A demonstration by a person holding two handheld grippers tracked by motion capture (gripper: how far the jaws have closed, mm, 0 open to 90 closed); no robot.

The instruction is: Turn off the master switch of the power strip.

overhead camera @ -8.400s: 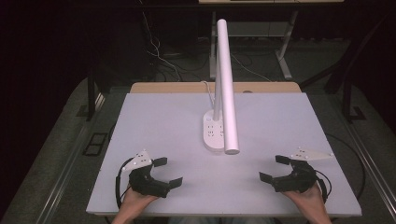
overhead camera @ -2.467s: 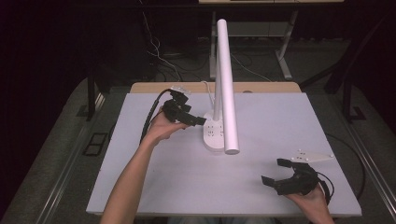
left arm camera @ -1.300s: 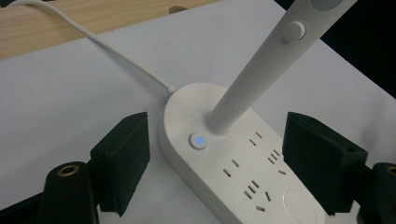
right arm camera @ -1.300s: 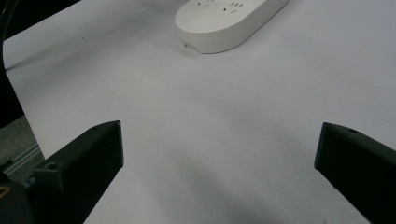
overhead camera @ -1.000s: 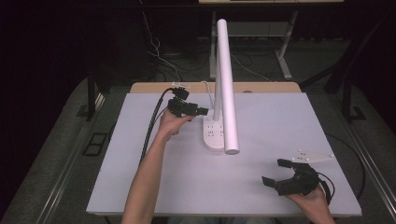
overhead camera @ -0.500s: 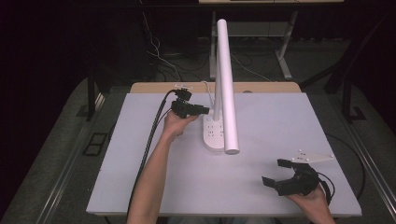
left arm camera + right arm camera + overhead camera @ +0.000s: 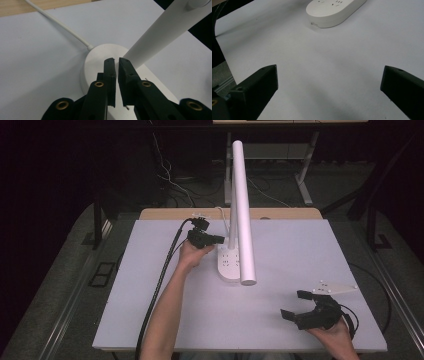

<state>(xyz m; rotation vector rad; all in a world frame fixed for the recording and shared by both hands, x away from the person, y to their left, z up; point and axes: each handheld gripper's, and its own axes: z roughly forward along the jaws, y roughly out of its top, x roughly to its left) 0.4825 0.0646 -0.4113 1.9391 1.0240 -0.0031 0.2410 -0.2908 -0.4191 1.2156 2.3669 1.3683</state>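
A tall white desk lamp [image 7: 242,210] with a long tube-shaped head is standing near the back middle of the flat white counter [image 7: 300,250]. Its long white base with rounded ends [image 7: 227,262] is lying flat on the counter, and a thin white cord [image 7: 57,25] is running from the base toward the back edge.

The left black gripper [image 7: 212,239] is reaching over the back end of the base, just beside the lamp's pole. In the left gripper view its fingers [image 7: 110,75] are pressed almost together with only a thin gap, and nothing is sitting between them. Their tips are hanging right over the round end of the base.

The right black gripper [image 7: 300,304] is resting low near the front right corner of the counter, well apart from the lamp. Its fingers [image 7: 257,87] are spread wide and are holding nothing.
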